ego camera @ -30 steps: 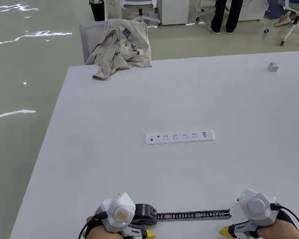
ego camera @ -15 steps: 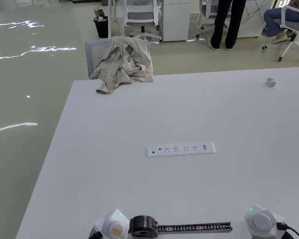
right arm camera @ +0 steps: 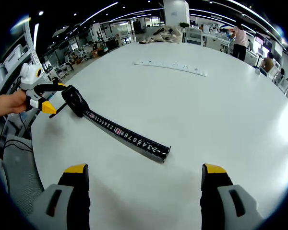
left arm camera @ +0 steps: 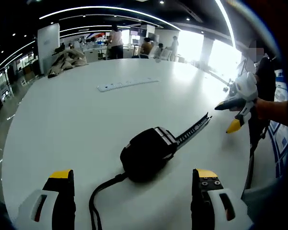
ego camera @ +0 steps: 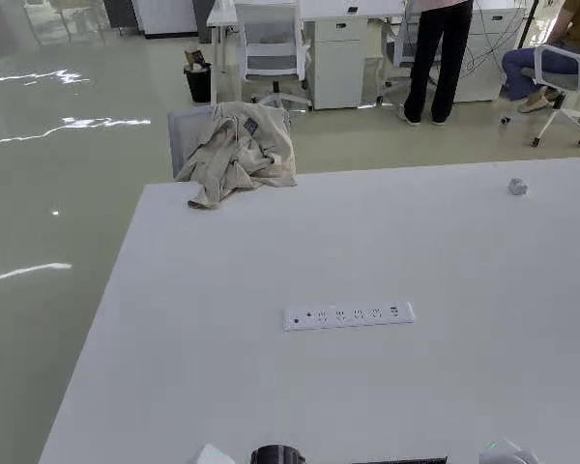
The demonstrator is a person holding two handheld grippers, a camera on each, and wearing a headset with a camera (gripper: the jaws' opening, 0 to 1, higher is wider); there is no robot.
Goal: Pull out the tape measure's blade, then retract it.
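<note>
Left fingers [left arm camera: 61, 191]: wide open, gripping nothing. The black tape measure [left arm camera: 148, 154] lies on the worktop [left arm camera: 62, 120] just ahead, between them, cord [left arm camera: 98, 199] trailing back toward me. Right fingers [right arm camera: 77, 184]: wide open, empty, with the blade [right arm camera: 127, 136] tip just ahead, untouched. Blade lies flat, extended; numerals 2–9 readable. My left hand [right arm camera: 5, 103] holds low at the worktop edge.
</note>
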